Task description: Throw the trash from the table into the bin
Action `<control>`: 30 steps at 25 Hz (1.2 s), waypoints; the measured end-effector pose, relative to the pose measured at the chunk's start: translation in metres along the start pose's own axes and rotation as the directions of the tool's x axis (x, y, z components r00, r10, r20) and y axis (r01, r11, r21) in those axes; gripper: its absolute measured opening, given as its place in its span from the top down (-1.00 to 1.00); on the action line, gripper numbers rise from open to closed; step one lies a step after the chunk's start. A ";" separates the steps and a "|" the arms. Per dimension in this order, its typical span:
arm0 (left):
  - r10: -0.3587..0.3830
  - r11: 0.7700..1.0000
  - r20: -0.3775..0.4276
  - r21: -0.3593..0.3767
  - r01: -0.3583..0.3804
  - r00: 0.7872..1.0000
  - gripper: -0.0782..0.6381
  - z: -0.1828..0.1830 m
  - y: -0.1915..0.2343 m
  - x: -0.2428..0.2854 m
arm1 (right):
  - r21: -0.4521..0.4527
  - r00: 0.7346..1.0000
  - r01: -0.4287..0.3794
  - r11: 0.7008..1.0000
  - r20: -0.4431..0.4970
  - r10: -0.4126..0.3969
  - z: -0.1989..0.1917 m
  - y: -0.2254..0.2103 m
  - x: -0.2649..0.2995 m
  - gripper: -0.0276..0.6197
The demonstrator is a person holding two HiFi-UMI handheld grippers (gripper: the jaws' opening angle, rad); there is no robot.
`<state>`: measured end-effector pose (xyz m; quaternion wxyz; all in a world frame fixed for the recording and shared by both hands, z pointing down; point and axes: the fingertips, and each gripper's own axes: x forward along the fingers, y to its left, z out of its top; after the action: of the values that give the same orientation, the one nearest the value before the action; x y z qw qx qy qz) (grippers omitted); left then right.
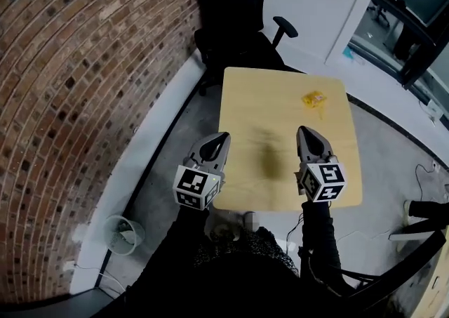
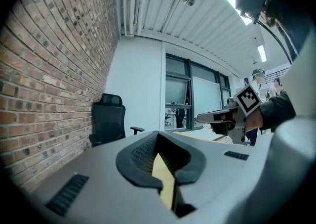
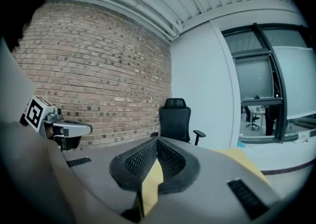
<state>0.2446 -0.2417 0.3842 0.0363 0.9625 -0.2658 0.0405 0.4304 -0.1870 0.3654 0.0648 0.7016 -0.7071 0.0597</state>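
A: Where's the trash [image 1: 313,99]?
B: On the table [image 1: 280,169], toward its far right corner. The chair [image 1: 231,15] stands behind the far edge.
A: The bin [image 1: 123,234]?
B: On the floor, left of the table and nearer, beside the brick wall [image 1: 70,99]. The left gripper [image 1: 222,138] and right gripper [image 1: 303,131] are side by side over the table's near part.

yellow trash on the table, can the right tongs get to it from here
Probably yes: only bare table lies between the right tongs and the yellow trash, with nothing in the way. The tongs are shut, so they would need to open first.
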 end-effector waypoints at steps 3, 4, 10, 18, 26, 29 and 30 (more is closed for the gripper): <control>-0.015 1.000 -0.002 0.007 0.015 1.000 0.76 0.000 -0.011 0.012 | 0.008 0.999 0.038 0.999 0.004 -0.038 -0.002 -0.024 -0.007 0.88; -0.016 1.000 -0.002 0.010 0.016 1.000 0.76 0.000 -0.013 0.016 | 0.010 0.999 0.046 0.999 0.005 -0.046 -0.003 -0.032 -0.008 0.88; 0.014 1.000 -0.013 0.017 -0.014 1.000 0.76 0.002 -0.024 0.053 | 0.033 0.998 0.058 0.998 0.005 -0.058 -0.006 -0.086 0.003 0.88; 0.091 0.996 -0.037 0.024 -0.090 0.995 0.76 0.003 -0.043 0.110 | 0.039 0.998 0.047 0.998 -0.039 -0.046 -0.016 -0.180 0.035 0.88; 0.162 0.987 -0.065 0.018 -0.161 0.985 0.76 -0.008 -0.046 0.137 | 0.009 0.996 0.019 1.000 -0.092 -0.018 -0.037 -0.231 0.073 0.88; 0.182 0.983 -0.076 0.020 -0.181 0.980 0.76 -0.010 -0.044 0.141 | 0.023 0.995 0.023 0.999 -0.098 -0.021 -0.043 -0.243 0.084 0.88; 0.188 0.982 -0.078 0.021 -0.187 0.979 0.76 -0.010 -0.044 0.142 | 0.029 0.995 0.027 0.999 -0.096 -0.025 -0.043 -0.247 0.087 0.88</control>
<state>0.3884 -0.2759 0.4061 0.0362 0.9310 -0.3533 0.0842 0.6769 -0.2673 0.4217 0.0889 0.7080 -0.6930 0.1030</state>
